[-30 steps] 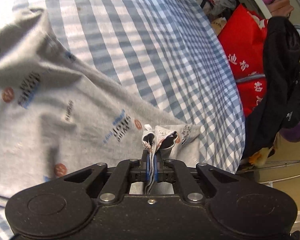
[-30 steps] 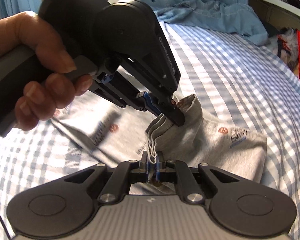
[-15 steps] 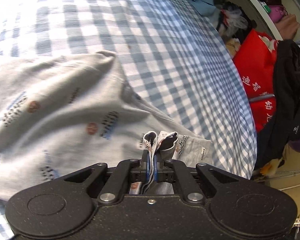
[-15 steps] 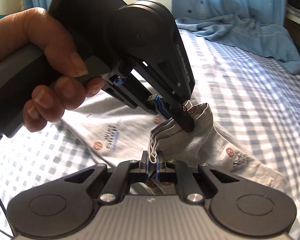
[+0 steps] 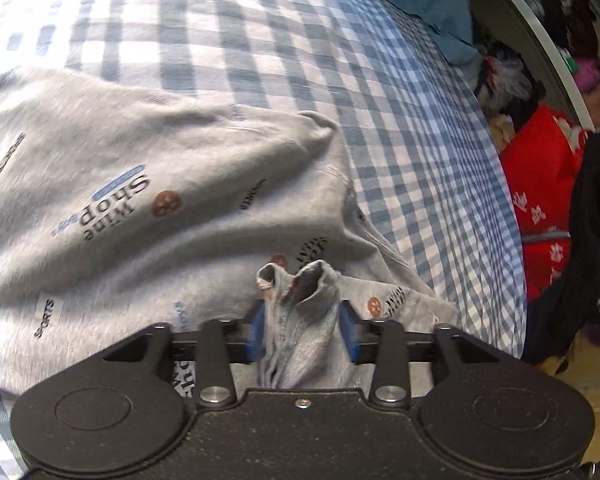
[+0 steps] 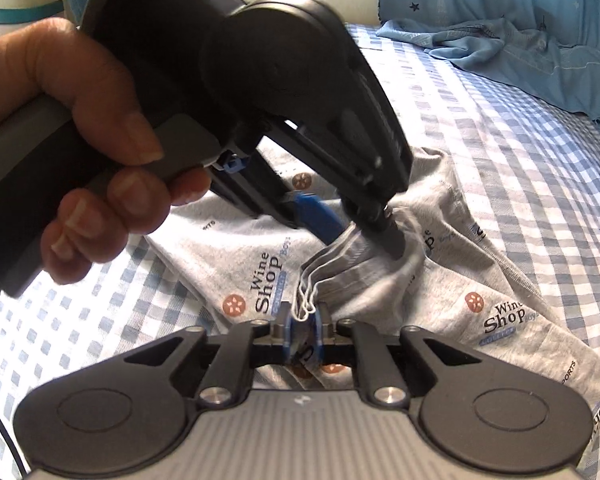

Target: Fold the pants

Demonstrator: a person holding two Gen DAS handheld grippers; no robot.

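Now that my left gripper (image 5: 302, 332) has just spread wide, the bunched hem of the grey printed cotton pants (image 5: 148, 184) stands loose between its blue pads. My right gripper (image 6: 302, 334) has just parted narrowly, its cloth edge slipping free. Both corners lie on the blue-checked bedsheet (image 5: 400, 128), lower centre: fold laid.

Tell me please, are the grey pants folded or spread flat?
Folded: the grey pants lie doubled on the checked sheet, with several layered edges stacked at the held corner.
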